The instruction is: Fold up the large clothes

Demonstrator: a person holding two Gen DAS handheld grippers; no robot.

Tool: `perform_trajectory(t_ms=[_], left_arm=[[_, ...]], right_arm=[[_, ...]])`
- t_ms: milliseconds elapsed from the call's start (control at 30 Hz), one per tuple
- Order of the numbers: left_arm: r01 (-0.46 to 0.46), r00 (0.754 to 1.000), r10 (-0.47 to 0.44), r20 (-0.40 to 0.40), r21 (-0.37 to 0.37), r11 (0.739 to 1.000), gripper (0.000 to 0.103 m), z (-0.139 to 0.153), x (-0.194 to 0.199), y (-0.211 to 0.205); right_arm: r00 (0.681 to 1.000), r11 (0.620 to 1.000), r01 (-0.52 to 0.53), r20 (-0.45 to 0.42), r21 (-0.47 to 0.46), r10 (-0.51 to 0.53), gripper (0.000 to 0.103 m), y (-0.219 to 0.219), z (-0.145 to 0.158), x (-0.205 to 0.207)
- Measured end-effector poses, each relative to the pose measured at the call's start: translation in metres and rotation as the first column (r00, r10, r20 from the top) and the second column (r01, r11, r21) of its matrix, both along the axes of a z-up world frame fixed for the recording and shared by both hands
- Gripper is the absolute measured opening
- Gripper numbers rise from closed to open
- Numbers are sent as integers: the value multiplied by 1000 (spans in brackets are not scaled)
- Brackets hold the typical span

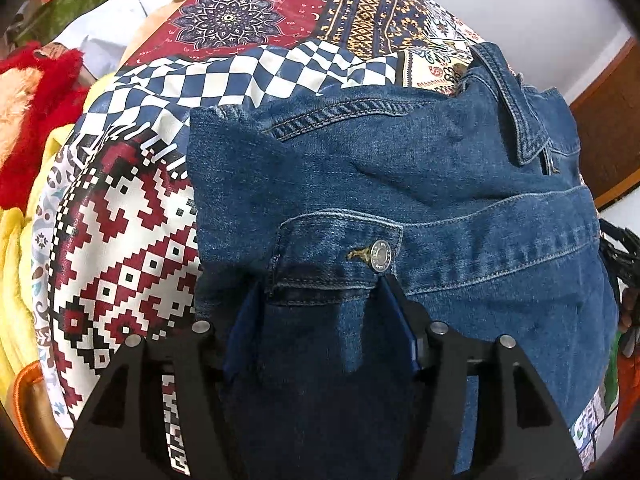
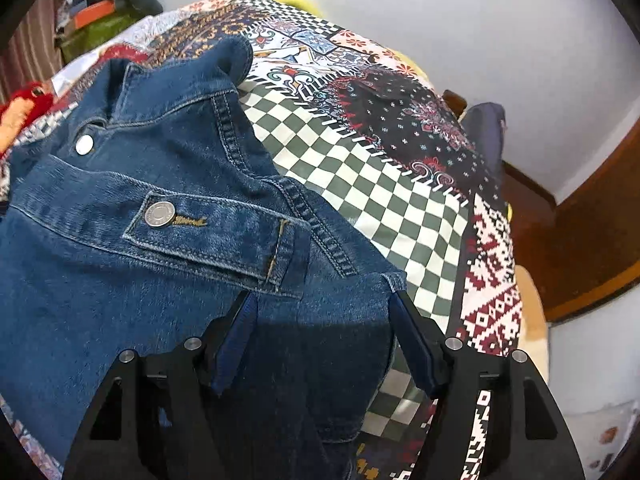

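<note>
A blue denim jacket (image 1: 400, 184) lies on a patchwork-print bedspread (image 1: 120, 248). In the left wrist view my left gripper (image 1: 320, 292) has its jaws spread on either side of the jacket's hem, just below a buttoned tab with a metal button (image 1: 380, 255); denim fills the gap between the fingers. In the right wrist view the jacket (image 2: 140, 208) lies collar away, and my right gripper (image 2: 320, 304) straddles its near corner below another buttoned tab (image 2: 160, 214), jaws wide apart. Whether either gripper pinches the cloth is hidden.
A red and yellow plush toy (image 1: 36, 92) and a white garment (image 1: 116, 20) lie at the bed's far left. Boxes and clutter (image 2: 96, 20) stand at the back. A wooden bed frame (image 2: 592, 240) runs along the right, by a white wall (image 2: 480, 20).
</note>
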State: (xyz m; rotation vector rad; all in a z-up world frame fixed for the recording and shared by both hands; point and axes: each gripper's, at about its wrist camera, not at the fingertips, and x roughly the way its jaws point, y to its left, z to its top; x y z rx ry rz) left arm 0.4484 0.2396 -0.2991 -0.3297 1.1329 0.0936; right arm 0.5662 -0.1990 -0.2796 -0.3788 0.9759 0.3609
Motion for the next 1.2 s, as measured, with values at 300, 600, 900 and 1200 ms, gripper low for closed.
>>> perform_trajectory(t_ms=[300, 600, 900, 1200], left_arm=[[-33, 999, 34, 21, -82, 996, 53, -6, -4, 3], [-3, 994, -12, 108, 132, 991, 16, 35, -11, -29], [-73, 939, -20, 342, 259, 963, 15, 137, -32, -40], [-101, 924, -19, 383, 290, 952, 15, 151, 12, -33]], right_arm=[[985, 971, 11, -168, 238, 30, 66, 3, -2, 15], [990, 929, 59, -144, 365, -6, 20, -9, 7, 5], [996, 914, 11, 80, 405, -47, 10, -14, 93, -19], [983, 927, 72, 130, 367, -128, 10, -1, 111, 15]])
